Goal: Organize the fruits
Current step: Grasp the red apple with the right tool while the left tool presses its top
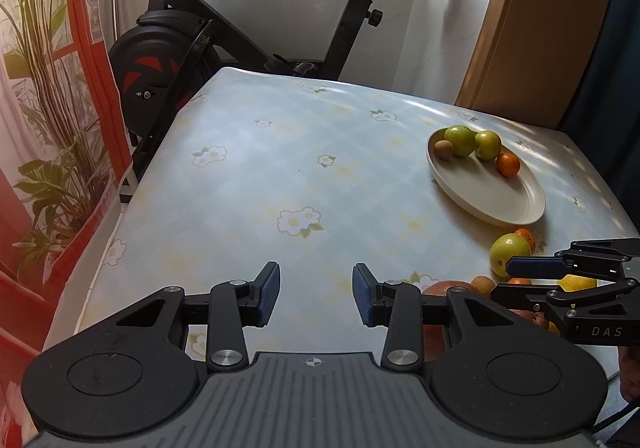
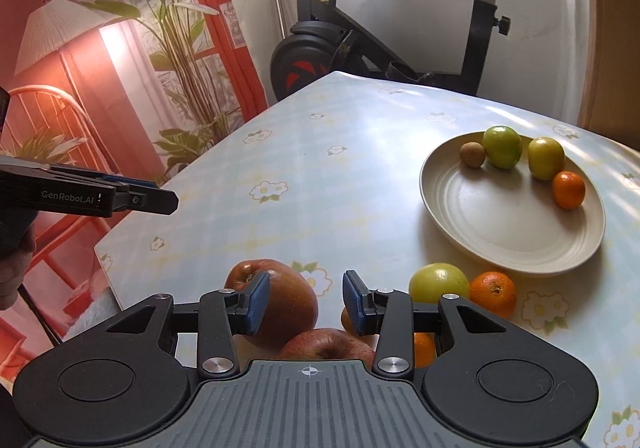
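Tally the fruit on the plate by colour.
On the cream oval plate:
green round fruits: 2
small brown round fruit: 1
small orange tangerine: 1
Total: 4

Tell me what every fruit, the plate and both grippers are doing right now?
Plate: on table, partly filled.
Four small fruits: on the plate.
Red apples: on table, loose.
Green fruit: on table beside plate.
Orange: on table beside plate.
Left gripper: open, empty.
Right gripper: open, empty, above the apples.
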`<move>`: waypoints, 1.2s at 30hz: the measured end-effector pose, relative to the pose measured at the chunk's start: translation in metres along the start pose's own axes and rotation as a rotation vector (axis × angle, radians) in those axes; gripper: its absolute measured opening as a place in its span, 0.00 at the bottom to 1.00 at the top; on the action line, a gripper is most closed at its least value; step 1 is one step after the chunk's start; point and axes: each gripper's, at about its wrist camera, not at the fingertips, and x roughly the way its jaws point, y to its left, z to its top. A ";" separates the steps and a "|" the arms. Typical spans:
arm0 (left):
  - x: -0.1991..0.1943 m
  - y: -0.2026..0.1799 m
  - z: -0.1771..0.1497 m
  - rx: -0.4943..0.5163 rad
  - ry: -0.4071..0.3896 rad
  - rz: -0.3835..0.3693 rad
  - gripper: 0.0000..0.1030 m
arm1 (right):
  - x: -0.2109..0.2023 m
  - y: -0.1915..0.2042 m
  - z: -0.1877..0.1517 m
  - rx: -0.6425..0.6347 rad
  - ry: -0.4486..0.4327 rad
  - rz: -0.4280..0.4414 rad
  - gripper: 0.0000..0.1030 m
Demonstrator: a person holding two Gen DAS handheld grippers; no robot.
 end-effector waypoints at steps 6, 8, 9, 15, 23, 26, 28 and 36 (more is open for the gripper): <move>0.009 0.002 -0.005 -0.033 0.007 -0.044 0.41 | 0.004 0.007 -0.001 -0.029 0.028 0.009 0.41; 0.014 0.002 -0.006 -0.045 0.025 -0.054 0.41 | 0.007 0.011 -0.002 -0.048 0.043 0.011 0.42; 0.016 0.003 -0.007 -0.052 0.029 -0.059 0.41 | 0.007 0.012 -0.002 -0.054 0.048 0.013 0.42; 0.022 0.005 -0.009 -0.076 0.049 -0.101 0.41 | 0.015 0.017 -0.002 -0.104 0.088 0.024 0.46; 0.033 0.005 -0.010 -0.105 0.075 -0.147 0.40 | 0.027 0.029 0.000 -0.190 0.132 0.026 0.46; 0.037 0.005 -0.009 -0.120 0.083 -0.172 0.40 | 0.029 0.031 0.000 -0.201 0.138 0.022 0.47; 0.040 0.004 -0.009 -0.132 0.086 -0.193 0.40 | 0.030 0.031 0.000 -0.207 0.144 0.019 0.47; 0.047 -0.003 -0.012 -0.151 0.107 -0.247 0.40 | 0.038 0.034 -0.001 -0.228 0.183 0.011 0.52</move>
